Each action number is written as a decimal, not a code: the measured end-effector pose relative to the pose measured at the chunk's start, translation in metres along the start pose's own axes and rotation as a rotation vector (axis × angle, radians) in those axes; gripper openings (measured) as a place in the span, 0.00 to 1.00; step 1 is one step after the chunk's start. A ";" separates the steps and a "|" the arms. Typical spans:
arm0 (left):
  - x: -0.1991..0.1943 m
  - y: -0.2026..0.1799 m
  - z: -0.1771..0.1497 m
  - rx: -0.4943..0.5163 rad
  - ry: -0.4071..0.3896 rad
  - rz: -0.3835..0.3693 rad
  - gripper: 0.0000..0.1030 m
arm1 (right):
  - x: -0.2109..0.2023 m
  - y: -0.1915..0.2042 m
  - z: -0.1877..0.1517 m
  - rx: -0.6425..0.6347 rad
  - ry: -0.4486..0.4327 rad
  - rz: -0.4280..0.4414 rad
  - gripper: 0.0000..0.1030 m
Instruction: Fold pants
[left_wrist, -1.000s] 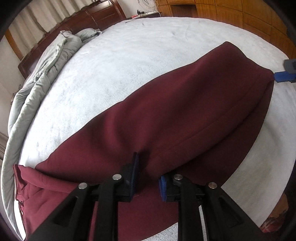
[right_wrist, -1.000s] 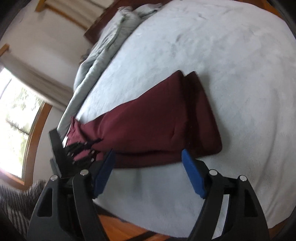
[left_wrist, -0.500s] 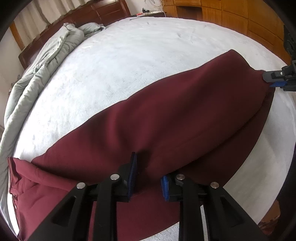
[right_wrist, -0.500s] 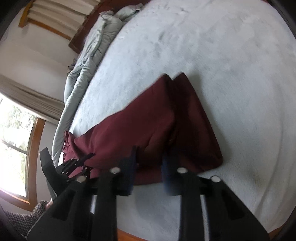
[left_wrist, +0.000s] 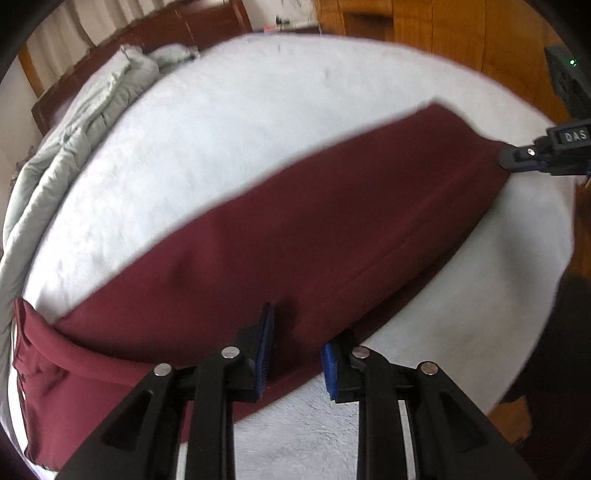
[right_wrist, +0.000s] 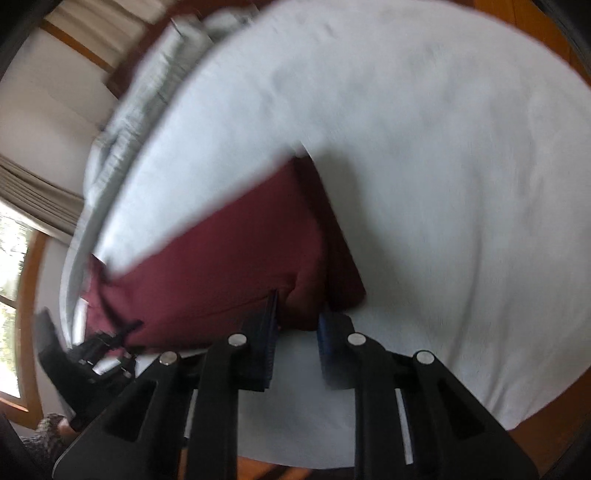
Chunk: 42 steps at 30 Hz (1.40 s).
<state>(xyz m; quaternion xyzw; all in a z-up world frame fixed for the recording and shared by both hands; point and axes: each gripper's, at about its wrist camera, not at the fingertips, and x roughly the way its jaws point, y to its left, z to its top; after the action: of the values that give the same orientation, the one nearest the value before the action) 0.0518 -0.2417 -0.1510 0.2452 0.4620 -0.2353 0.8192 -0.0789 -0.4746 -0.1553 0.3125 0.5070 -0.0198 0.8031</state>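
My bed (left_wrist: 258, 122) fills both views, covered in a pale fleecy blanket. Far to the left of my left hand-held gripper (left_wrist: 297, 349), a grey duvet (left_wrist: 85, 122) lies bunched along the bed's edge, with a dark wooden headboard (left_wrist: 207, 26) and curtains behind it. Wooden panelling (left_wrist: 424, 33) runs across the room beyond the bed, ahead and to the right.

The pants (left_wrist: 295, 240) are maroon and stretch across the bed in front of me, from the waist end low on the left to the leg ends far on the right, one layer lying over another. My left hand-held gripper is closed narrowly on the near edge of the cloth, which is pinched between the blue pads (left_wrist: 266, 350).

In the right wrist view, which is blurred, a window (right_wrist: 14, 280) shows far left. My right hand-held gripper (right_wrist: 297, 347) is narrowed on the leg end of the pants (right_wrist: 229, 258), cloth bunched between its fingers. The left view shows its tip (left_wrist: 517, 157) touching the pants' far right end.
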 end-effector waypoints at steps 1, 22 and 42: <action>0.002 -0.001 -0.002 -0.001 -0.018 0.006 0.24 | 0.003 -0.001 -0.003 0.001 -0.013 0.008 0.20; -0.061 0.205 -0.062 -0.667 0.090 -0.046 0.79 | 0.079 0.215 -0.010 -0.240 0.128 0.410 0.50; 0.026 0.332 -0.056 -0.888 0.382 -0.034 0.78 | 0.148 0.281 -0.072 -0.664 0.267 0.216 0.64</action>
<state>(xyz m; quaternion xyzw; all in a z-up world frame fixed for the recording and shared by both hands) 0.2314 0.0443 -0.1376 -0.0969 0.6637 0.0205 0.7414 0.0336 -0.1685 -0.1632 0.0866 0.5501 0.2713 0.7850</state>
